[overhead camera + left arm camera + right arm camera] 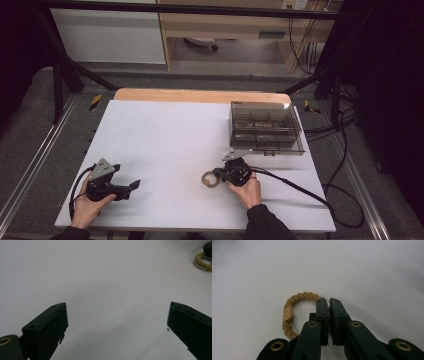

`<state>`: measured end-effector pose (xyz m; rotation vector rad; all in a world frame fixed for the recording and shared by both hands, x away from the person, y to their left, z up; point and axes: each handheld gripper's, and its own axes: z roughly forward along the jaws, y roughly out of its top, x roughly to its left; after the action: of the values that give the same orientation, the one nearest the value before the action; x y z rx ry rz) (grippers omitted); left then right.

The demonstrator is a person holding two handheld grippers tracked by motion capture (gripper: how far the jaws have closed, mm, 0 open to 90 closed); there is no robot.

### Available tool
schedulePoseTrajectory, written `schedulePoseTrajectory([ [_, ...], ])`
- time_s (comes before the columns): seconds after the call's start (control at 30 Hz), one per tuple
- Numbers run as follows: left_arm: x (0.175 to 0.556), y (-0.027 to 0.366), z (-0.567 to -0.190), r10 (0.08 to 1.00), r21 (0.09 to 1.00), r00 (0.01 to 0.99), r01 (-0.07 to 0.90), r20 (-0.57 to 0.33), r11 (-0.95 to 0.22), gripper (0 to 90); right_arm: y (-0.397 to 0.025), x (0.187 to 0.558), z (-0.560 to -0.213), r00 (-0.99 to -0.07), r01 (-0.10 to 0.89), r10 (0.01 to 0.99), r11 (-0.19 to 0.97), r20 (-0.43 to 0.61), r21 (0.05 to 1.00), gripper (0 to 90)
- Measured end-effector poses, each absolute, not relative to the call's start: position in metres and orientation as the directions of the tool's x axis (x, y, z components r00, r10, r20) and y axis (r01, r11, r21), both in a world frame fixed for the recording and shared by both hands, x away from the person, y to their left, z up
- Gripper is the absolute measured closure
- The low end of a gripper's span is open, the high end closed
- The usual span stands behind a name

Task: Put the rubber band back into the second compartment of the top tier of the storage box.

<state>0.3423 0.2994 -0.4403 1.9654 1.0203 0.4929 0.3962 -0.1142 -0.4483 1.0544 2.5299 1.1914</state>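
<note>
Right gripper view shows my right gripper with its fingers pinched on the tan braided cord bracelet, lying flat on the white counter; I judge it light, soft and floppy, best gripped across the braid.

A tan braided ring with a small flat tag lies flat on the white table, at about five o'clock from its centre.
</note>
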Motion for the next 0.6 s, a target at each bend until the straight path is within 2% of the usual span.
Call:
schedulePoseTrajectory([
  [0.6, 0.342, 0.300, -0.440, 0.809, 0.824, 0.587, 0.474, -0.034, -0.309, 2.6, -0.125, 0.386, -0.425, -0.746, 0.518, 0.650, 0.432, 0.143, 0.738, 86.9],
])
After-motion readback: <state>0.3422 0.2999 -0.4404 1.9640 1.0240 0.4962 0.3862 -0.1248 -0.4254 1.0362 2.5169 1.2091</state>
